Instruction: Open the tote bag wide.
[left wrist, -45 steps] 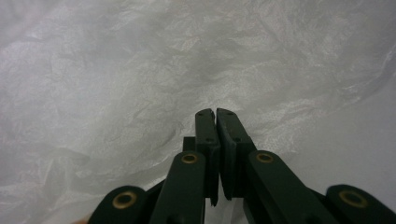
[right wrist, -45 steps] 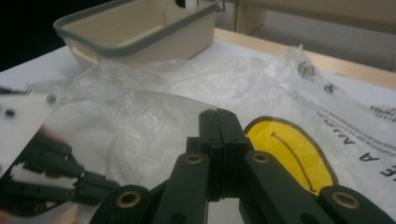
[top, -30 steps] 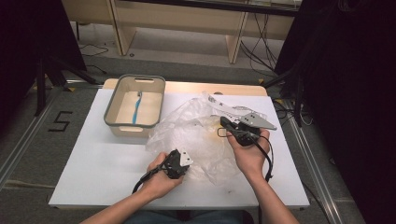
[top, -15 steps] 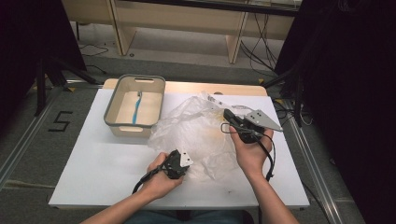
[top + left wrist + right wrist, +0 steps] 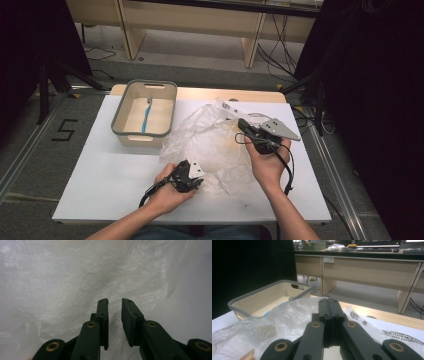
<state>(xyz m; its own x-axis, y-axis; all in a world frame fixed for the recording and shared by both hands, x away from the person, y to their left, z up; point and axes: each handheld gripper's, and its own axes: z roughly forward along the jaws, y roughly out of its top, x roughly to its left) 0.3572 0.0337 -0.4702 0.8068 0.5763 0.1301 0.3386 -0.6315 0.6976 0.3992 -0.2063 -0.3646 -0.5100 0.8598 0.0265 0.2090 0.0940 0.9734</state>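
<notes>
At the centre of the white table (image 5: 100,170) lies one crumpled clear plastic bag (image 5: 210,145), and two grippers are working it from either side. Down at about seven o'clock of the bag, the left gripper (image 5: 196,179) sits low against the bag's near edge, held in the person's left hand (image 5: 167,192); in the left gripper view its jaws have just been opening and now stand a little apart, a narrow gap between the pads, with nothing pinched there and the milky plastic spread out just ahead of the tips. Over at three o'clock of the bag, the right gripper (image 5: 241,123) is lifted in the right hand (image 5: 267,162), one grey three-cornered plate (image 5: 280,129) on top and a black cable (image 5: 290,172) looping down past the wrist. In the right gripper view its two jaws are pressed tight together, closed, with the bag's film bunched around and below them; whether a fold of plastic is caught between the pads I cannot tell. At ten o'clock of the bag stands one beige bin (image 5: 145,114) with a grey rim, just beside the plastic, and inside it lies a single blue toothbrush (image 5: 146,114), running lengthwise. One bag, one bin, one toothbrush, two grippers, two hands.
</notes>
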